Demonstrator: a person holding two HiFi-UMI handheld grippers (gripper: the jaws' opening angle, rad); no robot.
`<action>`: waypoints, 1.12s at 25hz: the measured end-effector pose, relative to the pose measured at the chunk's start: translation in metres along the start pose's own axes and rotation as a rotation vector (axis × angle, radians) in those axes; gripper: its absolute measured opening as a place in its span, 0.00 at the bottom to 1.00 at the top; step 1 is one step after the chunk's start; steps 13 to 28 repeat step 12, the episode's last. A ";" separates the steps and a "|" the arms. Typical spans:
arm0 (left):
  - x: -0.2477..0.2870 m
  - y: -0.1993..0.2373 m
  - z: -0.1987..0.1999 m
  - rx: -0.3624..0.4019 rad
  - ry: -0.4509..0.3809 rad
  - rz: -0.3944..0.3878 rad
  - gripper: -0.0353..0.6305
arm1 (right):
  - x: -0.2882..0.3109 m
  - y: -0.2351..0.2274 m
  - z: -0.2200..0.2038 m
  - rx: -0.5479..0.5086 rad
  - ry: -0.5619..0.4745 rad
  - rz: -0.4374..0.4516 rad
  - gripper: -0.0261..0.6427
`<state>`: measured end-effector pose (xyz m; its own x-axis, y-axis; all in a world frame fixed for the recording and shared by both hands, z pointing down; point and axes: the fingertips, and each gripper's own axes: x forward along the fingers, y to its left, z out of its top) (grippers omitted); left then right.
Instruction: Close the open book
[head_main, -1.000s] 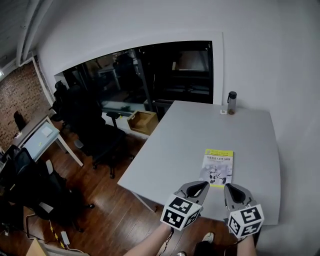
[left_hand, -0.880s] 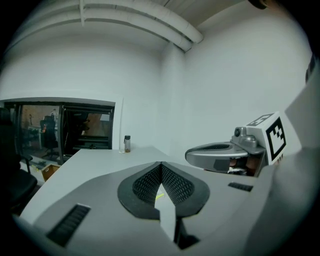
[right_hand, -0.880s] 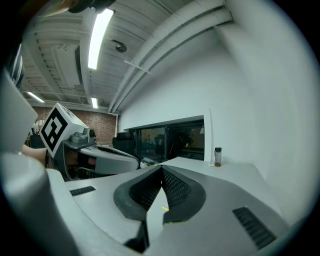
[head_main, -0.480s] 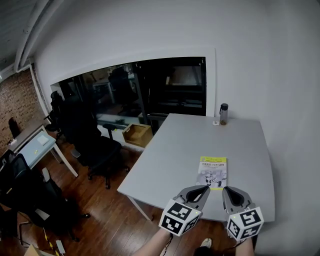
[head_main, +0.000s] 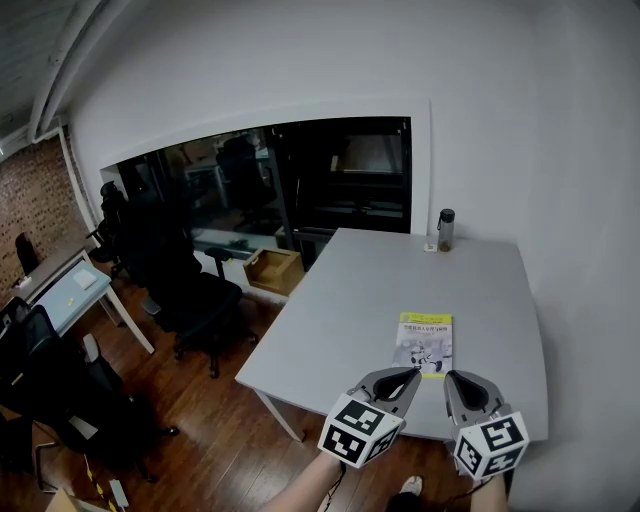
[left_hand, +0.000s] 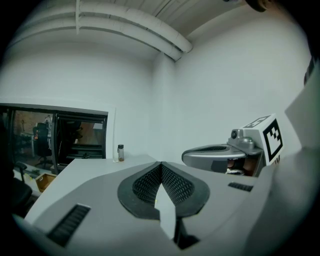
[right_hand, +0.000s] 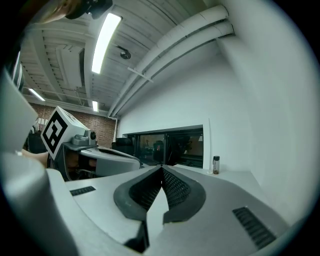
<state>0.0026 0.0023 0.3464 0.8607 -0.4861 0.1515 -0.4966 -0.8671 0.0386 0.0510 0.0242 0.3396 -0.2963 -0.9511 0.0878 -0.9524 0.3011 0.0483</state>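
A thin book (head_main: 427, 343) with a yellow-green and white cover lies flat and shut on the grey table (head_main: 380, 290), near its front edge. My left gripper (head_main: 410, 376) hovers just in front of the book, jaws shut and empty. My right gripper (head_main: 452, 380) is beside it to the right, also shut with nothing held. In the left gripper view the pads (left_hand: 161, 183) meet at their tips, and the right gripper (left_hand: 220, 156) shows at the right. In the right gripper view the pads (right_hand: 161, 187) meet too. The book is hidden in both gripper views.
A small dark bottle (head_main: 445, 230) stands at the table's far edge by the white wall, also seen as a bottle (left_hand: 120, 153) and a bottle (right_hand: 216, 164). Black office chairs (head_main: 190, 290) and a cardboard box (head_main: 273, 270) stand on the wooden floor at left.
The head view has tilted up, so table and book sit lower-left in frame than a second ago. Both grippers stay shut, side by side, in front of the book.
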 end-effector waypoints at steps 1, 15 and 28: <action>-0.001 0.000 0.001 0.000 -0.002 0.001 0.06 | 0.000 0.001 0.001 0.000 -0.003 0.001 0.04; -0.009 -0.003 0.001 -0.009 -0.003 -0.007 0.06 | -0.005 0.008 0.004 -0.011 -0.012 -0.004 0.04; -0.009 -0.003 0.001 -0.009 -0.003 -0.007 0.06 | -0.005 0.008 0.004 -0.011 -0.012 -0.004 0.04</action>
